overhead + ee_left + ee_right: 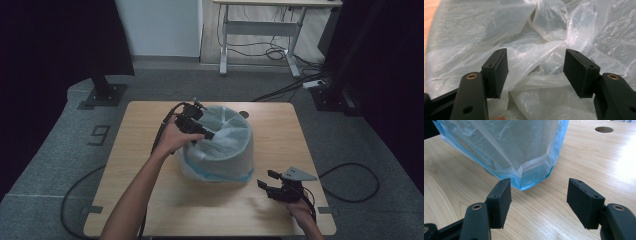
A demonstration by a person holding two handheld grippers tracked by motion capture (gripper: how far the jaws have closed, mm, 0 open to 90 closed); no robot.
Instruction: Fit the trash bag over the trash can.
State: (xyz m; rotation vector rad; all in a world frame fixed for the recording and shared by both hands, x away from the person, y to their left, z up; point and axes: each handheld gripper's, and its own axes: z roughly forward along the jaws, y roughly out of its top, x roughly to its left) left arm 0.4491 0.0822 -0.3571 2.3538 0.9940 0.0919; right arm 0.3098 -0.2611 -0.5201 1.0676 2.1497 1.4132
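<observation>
pale wooden table (150,200) on grey carpet (50,165), bagged bin (220,150) central.

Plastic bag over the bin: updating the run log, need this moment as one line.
left gripper: open, at plastic bag | right gripper: open, over table

right tool (539,196): jaws apart (nothing between) | plastic bag (506,150): just ahead | on wooden table (586,160)
</observation>
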